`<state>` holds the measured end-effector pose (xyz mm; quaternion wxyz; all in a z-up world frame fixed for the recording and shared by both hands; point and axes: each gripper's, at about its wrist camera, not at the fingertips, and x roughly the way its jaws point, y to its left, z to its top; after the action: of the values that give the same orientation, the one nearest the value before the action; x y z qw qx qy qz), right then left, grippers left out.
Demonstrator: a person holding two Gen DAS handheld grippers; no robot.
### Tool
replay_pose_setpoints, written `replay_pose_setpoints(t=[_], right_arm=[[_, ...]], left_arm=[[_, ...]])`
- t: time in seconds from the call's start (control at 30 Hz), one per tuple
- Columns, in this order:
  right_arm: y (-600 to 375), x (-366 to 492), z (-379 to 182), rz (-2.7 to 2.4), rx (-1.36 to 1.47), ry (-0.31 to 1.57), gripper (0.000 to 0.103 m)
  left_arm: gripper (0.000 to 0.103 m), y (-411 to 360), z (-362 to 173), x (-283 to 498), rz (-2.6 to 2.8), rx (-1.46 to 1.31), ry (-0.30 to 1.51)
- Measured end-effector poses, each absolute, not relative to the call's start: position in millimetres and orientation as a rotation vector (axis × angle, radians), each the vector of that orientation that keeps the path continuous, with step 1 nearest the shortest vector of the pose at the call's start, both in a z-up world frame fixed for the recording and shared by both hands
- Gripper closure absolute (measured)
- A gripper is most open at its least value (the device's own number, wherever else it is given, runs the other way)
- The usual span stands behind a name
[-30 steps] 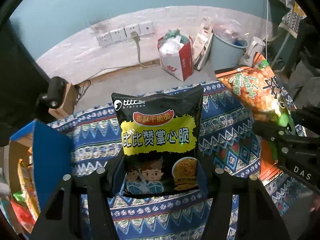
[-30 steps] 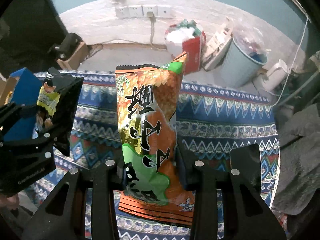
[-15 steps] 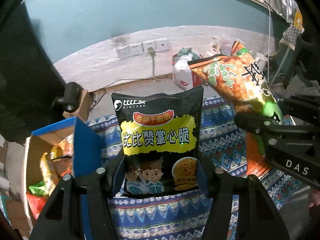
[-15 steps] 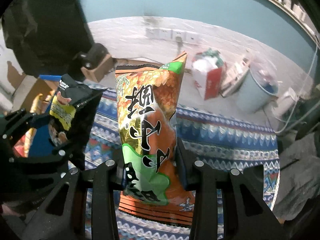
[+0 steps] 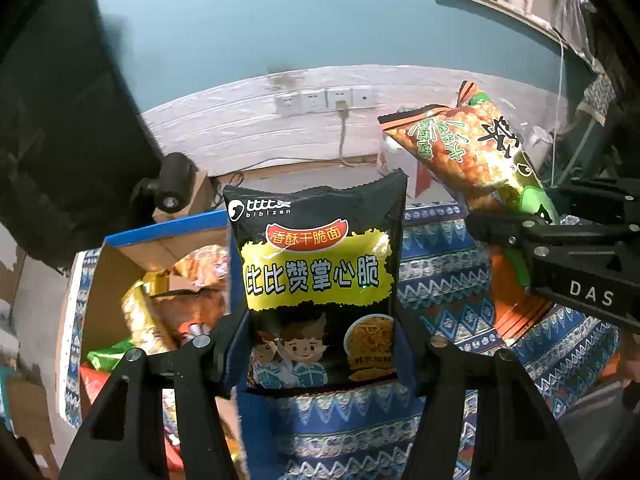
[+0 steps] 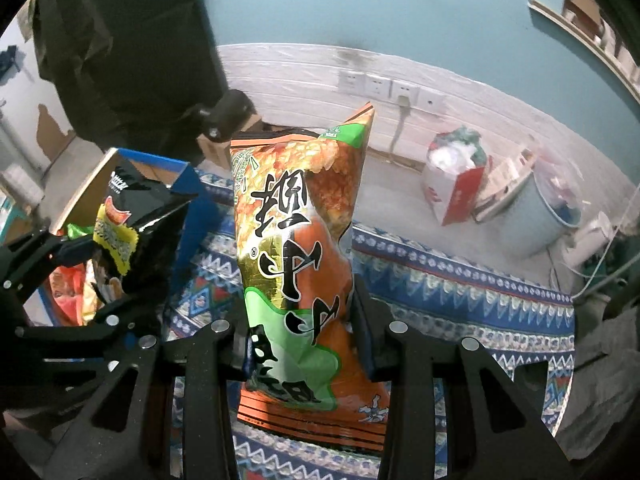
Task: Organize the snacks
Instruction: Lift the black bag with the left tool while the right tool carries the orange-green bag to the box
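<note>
Patterned cloth [image 5: 436,276]: blue, covers the bench. Cardboard box [image 5: 120,256]: open, at the cloth's left end, holds several snack packets. Orange bag [image 6: 300,264]: upright in the air over the cloth, right gripper [image 6: 302,344] jaws clamped on its lower part. Black bag [image 5: 320,280]: upright beside the box, left gripper [image 5: 320,354] jaws clamped on its lower part.

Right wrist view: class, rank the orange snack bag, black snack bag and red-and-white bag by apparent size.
1. orange snack bag, largest, though nearest the camera.
2. black snack bag.
3. red-and-white bag, smallest-looking, but farthest away, so true size is unsure.
</note>
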<state>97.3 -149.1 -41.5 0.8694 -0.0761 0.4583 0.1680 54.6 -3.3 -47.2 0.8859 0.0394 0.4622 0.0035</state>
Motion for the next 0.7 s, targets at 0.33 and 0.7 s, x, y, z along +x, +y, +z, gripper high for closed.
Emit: replay_pose_setpoints(t=[0.33,0.7], right_arm=[[-88,105,-38,0.431,-0.196,0.951,0.067],[-22,111,-41,0.517,-0.228,0.943,0.067]], left_arm=[[0.042,41,-41,40,0.056,0.062,0.933],[0.042,109,-53,24,0.145,-0.025,0.954]])
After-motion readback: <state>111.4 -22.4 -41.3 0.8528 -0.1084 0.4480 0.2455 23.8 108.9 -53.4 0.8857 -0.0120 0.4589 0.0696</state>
